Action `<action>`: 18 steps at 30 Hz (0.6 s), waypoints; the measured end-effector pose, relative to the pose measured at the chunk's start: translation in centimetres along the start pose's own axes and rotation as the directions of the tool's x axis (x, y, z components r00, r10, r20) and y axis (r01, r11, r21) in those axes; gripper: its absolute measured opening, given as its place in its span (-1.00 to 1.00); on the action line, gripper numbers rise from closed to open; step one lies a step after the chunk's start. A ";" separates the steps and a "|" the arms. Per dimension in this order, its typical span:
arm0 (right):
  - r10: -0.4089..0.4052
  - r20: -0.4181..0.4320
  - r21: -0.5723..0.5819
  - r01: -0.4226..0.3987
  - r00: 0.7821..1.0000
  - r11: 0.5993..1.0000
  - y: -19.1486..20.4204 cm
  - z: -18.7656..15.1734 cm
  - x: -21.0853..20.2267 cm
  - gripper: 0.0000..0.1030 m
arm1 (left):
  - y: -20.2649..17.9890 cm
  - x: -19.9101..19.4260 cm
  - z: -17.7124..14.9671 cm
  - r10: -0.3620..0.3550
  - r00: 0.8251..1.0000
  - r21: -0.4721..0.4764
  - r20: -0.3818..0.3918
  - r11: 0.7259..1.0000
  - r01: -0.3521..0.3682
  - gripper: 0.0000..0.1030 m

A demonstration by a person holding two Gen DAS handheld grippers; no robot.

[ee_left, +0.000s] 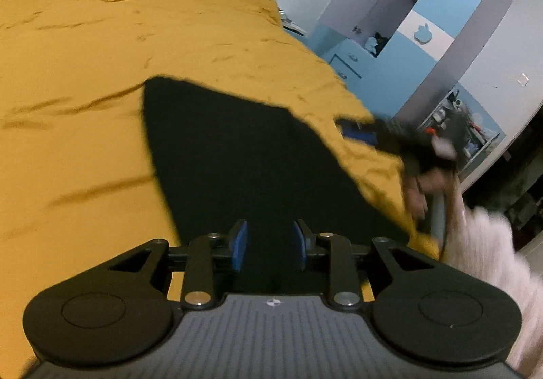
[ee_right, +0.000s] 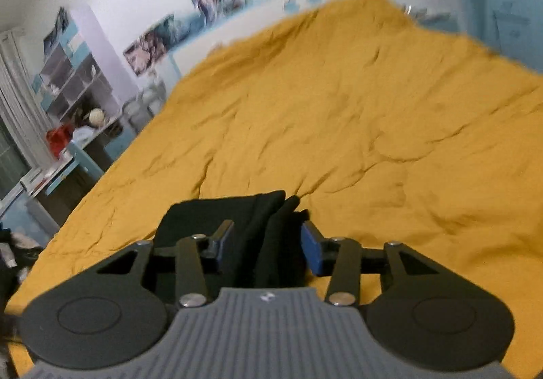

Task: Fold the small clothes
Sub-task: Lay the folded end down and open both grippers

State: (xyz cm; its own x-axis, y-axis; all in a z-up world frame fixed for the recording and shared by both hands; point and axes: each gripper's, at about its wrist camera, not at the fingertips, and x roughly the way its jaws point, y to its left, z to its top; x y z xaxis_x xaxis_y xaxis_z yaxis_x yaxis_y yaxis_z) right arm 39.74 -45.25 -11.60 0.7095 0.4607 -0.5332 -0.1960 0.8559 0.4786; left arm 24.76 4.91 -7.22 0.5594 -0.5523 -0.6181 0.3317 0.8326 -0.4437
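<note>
Mustard-yellow bedspread fills most of both views, wrinkled all over. On it lies a black cloth, the small piece of clothing; in the left wrist view it spreads flat from the lower centre of the frame up toward the middle, with one corner pointing to the upper left.

The left gripper hangs over the near edge of this cloth at the bottom centre. Its blue pads stand apart with a clear gap, and nothing is pinched between them.

At the right of the same view, blurred, the right gripper sits over the bedspread just beside the far right edge of the cloth, with the person's hand and a pale sleeve behind it.

In the right wrist view the right gripper has its fingers wide apart, and a bunched fold of the black cloth lies between them. One blue pad stands just beside the fold; I cannot tell if it touches.

A blue and white wardrobe stands at the upper right of the left wrist view.
</note>
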 end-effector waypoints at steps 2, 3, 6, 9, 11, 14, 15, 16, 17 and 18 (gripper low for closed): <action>0.023 -0.052 0.047 -0.021 0.998 0.999 -0.4 0.9 2.3 -0.20 | 1.2 -0.1 -1.6 0.025 1.000 -0.065 -0.012 0.998 -0.026 -0.32; 0.039 -0.074 0.072 -0.034 0.996 0.997 -0.5 1.2 3.3 -0.19 | 1.8 0.0 -2.1 0.014 1.000 -0.103 -0.026 0.995 -0.017 -0.32; 0.026 -0.139 0.090 -0.013 0.990 0.996 -0.4 1.3 6.0 -0.19 | 3.8 1.2 -3.4 -0.014 0.998 -0.229 -0.057 0.973 0.001 -0.32; 0.028 -0.163 0.075 -0.016 0.986 0.997 -0.3 0.9 7.3 -0.66 | 5.3 2.3 -4.2 -0.081 0.996 -0.332 -0.041 0.941 0.063 -0.27; 0.041 -0.154 0.090 -0.027 0.987 0.996 -0.5 1.1 7.2 -0.80 | 6.4 2.9 -4.3 -0.147 0.989 -0.421 -0.013 0.898 0.127 -0.26; 0.034 -0.107 0.099 -0.024 0.994 0.995 -0.2 1.7 5.9 -0.85 | 7.2 3.1 -3.7 -0.198 0.980 -0.482 0.019 0.857 0.182 -0.24; 0.030 -0.098 0.093 -0.021 0.995 0.995 -0.3 1.7 5.6 -0.85 | 7.3 3.2 -3.6 -0.205 0.979 -0.490 0.024 0.851 0.190 -0.23; 0.022 -0.109 0.099 -0.011 0.994 0.995 -0.7 1.4 5.9 -0.85 | 7.7 3.3 -3.8 -0.208 0.978 -0.497 0.024 0.846 0.192 -0.23; 0.007 -0.133 0.113 0.008 0.991 0.994 -1.2 0.9 6.4 -0.85 | 7.8 3.6 -3.8 -0.209 0.978 -0.502 0.021 0.844 0.191 -0.24; -0.005 -0.159 0.122 0.025 0.987 0.992 -1.7 0.3 7.1 -0.85 | 7.9 3.7 -3.9 -0.210 0.978 -0.503 0.020 0.843 0.191 -0.23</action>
State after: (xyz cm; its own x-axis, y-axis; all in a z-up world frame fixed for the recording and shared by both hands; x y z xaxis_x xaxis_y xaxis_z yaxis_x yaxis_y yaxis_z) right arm 45.26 -43.51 -15.98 0.5935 0.4879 -0.6401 -0.0946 0.8321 0.5465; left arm 26.53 9.28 -15.57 0.4921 -0.7137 -0.4984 0.0043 0.5745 -0.8185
